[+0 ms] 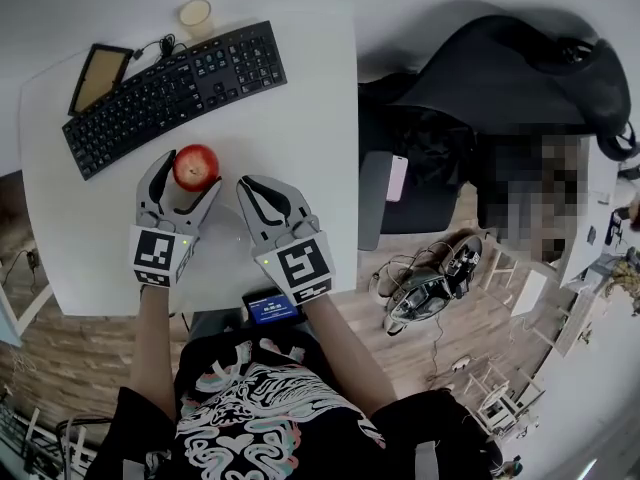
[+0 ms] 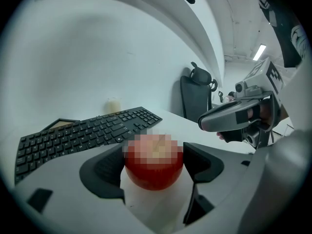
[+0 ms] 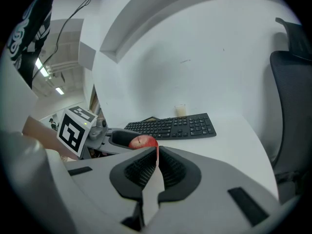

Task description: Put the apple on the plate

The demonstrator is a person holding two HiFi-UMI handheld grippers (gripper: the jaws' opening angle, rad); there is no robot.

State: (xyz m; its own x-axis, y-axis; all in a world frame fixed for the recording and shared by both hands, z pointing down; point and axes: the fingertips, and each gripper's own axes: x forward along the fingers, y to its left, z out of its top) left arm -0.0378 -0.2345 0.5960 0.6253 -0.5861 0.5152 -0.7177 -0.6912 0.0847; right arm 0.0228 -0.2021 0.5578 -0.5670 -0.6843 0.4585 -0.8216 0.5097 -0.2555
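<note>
A red apple (image 1: 196, 166) rests on the white table (image 1: 300, 138), just in front of the keyboard. My left gripper (image 1: 188, 176) is open, with one jaw on each side of the apple (image 2: 154, 172) and the pads close to its sides. My right gripper (image 1: 252, 190) is shut and empty, just to the right of the left one; its jaws (image 3: 157, 152) leave only a thin slit. From the right gripper view the apple (image 3: 142, 141) shows beyond the left gripper. I cannot pick out a plate against the white surface.
A black keyboard (image 1: 175, 93) lies behind the apple, with a pale cup (image 1: 195, 13) and a dark-framed tablet (image 1: 100, 76) beyond it. The table's right edge is near a black office chair (image 1: 500, 78) and a phone (image 1: 397, 178). Cables and gear lie on the floor.
</note>
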